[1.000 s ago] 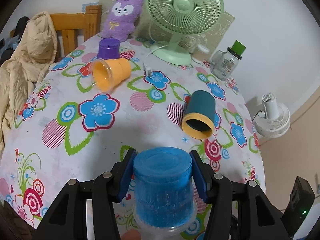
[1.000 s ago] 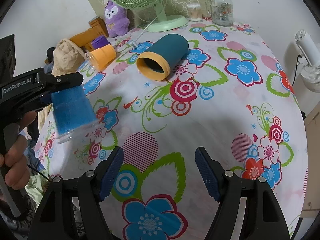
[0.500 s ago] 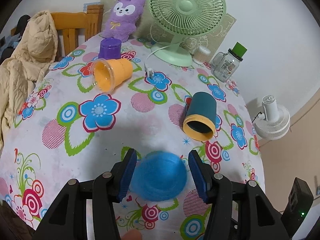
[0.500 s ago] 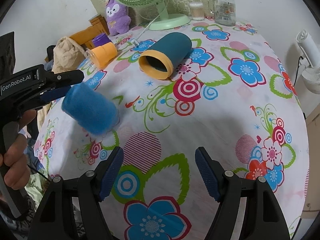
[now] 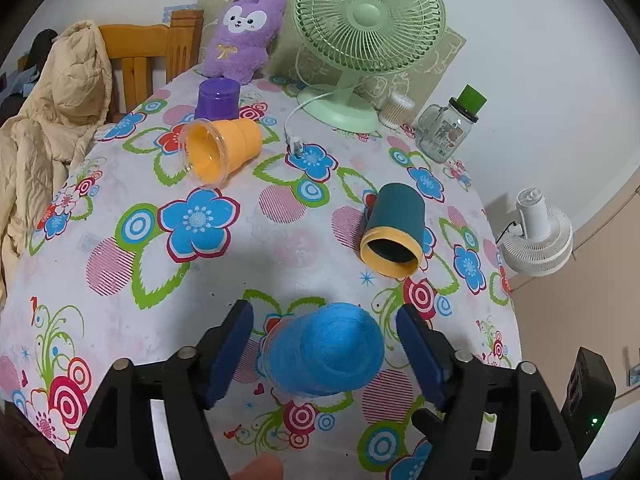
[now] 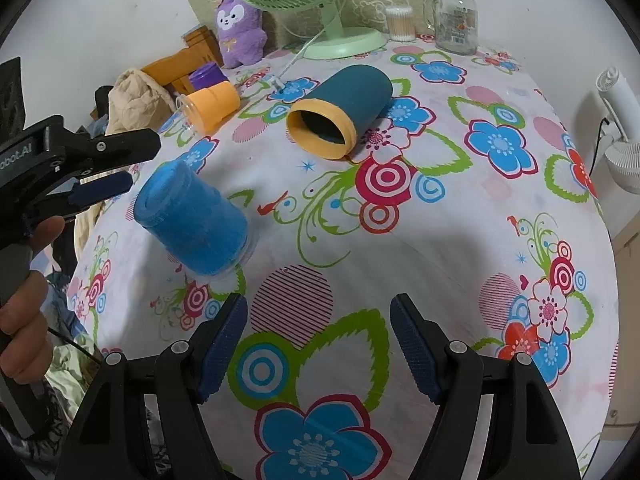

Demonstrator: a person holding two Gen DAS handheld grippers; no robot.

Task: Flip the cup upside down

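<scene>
A fuzzy blue cup (image 5: 322, 354) stands upside down on the flowered tablecloth, rim down; it also shows in the right wrist view (image 6: 192, 224). My left gripper (image 5: 325, 354) is open, its pads either side of the cup with gaps, not touching. From the right wrist view the left gripper (image 6: 100, 168) sits above and left of the cup. My right gripper (image 6: 318, 346) is open and empty over the cloth, right of the blue cup.
A dark teal cup with a yellow rim (image 5: 394, 232) and an orange cup (image 5: 220, 150) lie on their sides. A purple cup (image 5: 218, 100) stands upside down. A green fan (image 5: 360, 32), glass jar (image 5: 446, 134), plush toy (image 5: 240, 36) line the far edge.
The left gripper, shut on the blue cup a second ago, lowered it rim-down onto the cloth, opened and let go. The right gripper has not moved.
</scene>
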